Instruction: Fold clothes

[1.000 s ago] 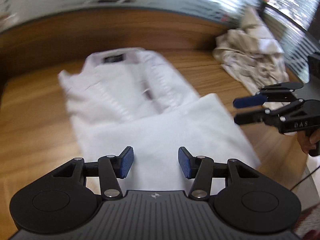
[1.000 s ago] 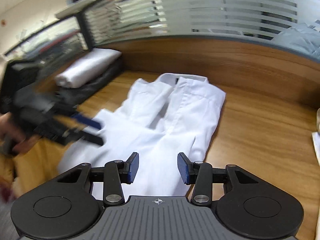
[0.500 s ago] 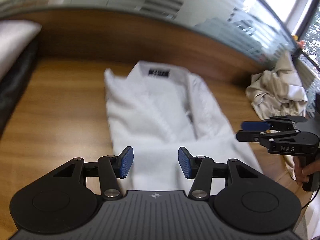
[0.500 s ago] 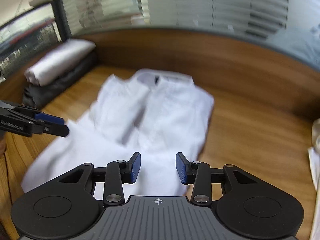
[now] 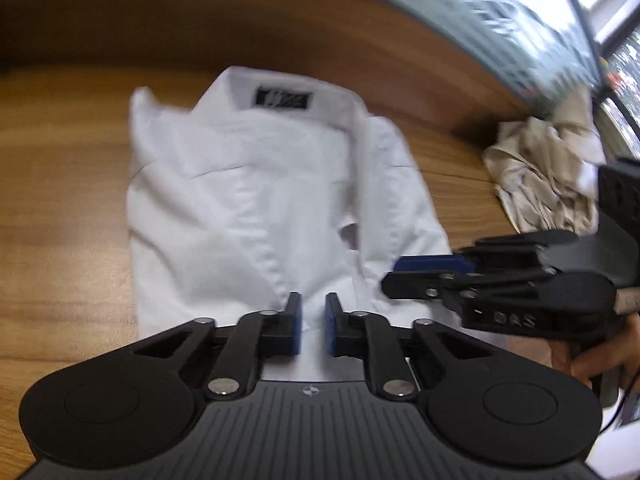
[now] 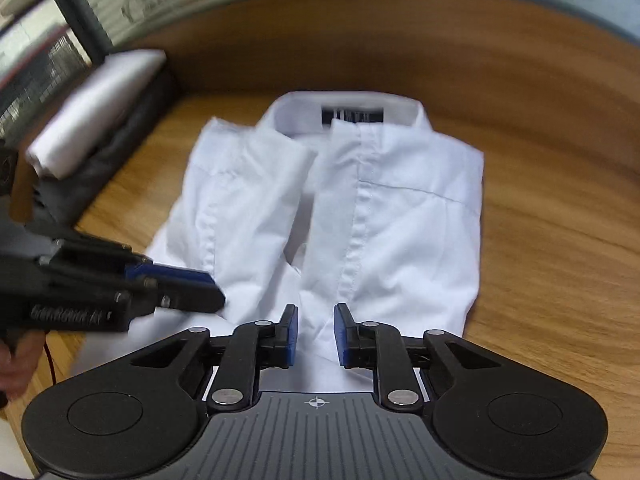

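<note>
Shirt (image 5: pixel 256 200) lay flat on the wooden table (image 5: pixel 60 200), white, sides folded in toward the middle, collar and dark label at the far end from both grippers. The left gripper (image 5: pixel 312 330) stood over the shirt's near hem with its jaws drawn to a narrow gap; they had just been closing, and white cloth showed between the blue pads (image 5: pixel 295 330), though whether the pads pressed on it could not be told. The right gripper (image 6: pixel 316 334) stood over the same near hem, its jaws also narrowed and just closing, a slightly wider gap with cloth showing between them and pads (image 6: pixel 291 334) apart from it as far as could be seen. In the left wrist view, the right gripper lay just to the right of the left jaws, fingers level above the shirt's near right corner, held by a hand (image 5: pixel 592 360). Beyond it, well right of the jaws, a crumpled beige cloth (image 5: pixel 548 176) sat on the table. In the right wrist view, far left of the jaws, a folded white garment (image 6: pixel 96 108) rested on a dark pile (image 6: pixel 120 148).
</note>
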A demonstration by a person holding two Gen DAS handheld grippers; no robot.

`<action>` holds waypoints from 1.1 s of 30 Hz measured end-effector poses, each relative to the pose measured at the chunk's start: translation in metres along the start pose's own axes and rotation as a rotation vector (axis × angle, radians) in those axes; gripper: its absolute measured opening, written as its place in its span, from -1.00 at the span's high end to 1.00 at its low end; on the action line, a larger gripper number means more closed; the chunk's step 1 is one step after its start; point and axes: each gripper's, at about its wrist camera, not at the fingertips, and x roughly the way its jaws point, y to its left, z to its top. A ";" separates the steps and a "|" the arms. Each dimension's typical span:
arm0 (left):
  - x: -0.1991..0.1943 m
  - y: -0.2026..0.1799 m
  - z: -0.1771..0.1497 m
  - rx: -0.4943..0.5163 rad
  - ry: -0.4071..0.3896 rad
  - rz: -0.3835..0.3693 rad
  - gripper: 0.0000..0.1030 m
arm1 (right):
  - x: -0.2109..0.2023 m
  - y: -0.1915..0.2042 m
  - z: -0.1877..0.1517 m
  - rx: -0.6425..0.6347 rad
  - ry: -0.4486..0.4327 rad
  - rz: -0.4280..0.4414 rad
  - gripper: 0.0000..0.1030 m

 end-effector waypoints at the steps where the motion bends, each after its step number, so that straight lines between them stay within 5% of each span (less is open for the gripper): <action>1: -0.003 0.000 0.001 -0.002 -0.015 -0.009 0.76 | -0.003 0.002 0.003 -0.010 -0.010 0.008 0.59; 7: -0.035 -0.003 -0.005 0.024 -0.144 -0.003 0.72 | -0.025 0.005 0.029 -0.011 -0.097 0.059 0.57; 16: -0.065 0.012 -0.024 0.069 -0.134 0.057 0.59 | -0.029 0.009 0.047 -0.047 -0.122 0.083 0.57; 19: -0.083 0.017 -0.041 0.080 -0.146 0.065 0.35 | -0.045 0.008 0.031 -0.074 -0.128 0.073 0.53; 22: -0.098 0.020 -0.061 0.077 -0.140 0.059 0.16 | -0.065 0.006 0.005 -0.107 -0.134 0.047 0.23; 26: -0.116 0.022 -0.093 0.069 -0.125 0.026 -0.21 | -0.091 0.001 -0.038 -0.125 -0.120 0.026 0.07; 33: -0.120 0.022 -0.140 0.074 -0.023 -0.089 -0.23 | -0.121 -0.004 -0.118 -0.126 -0.094 0.007 -0.11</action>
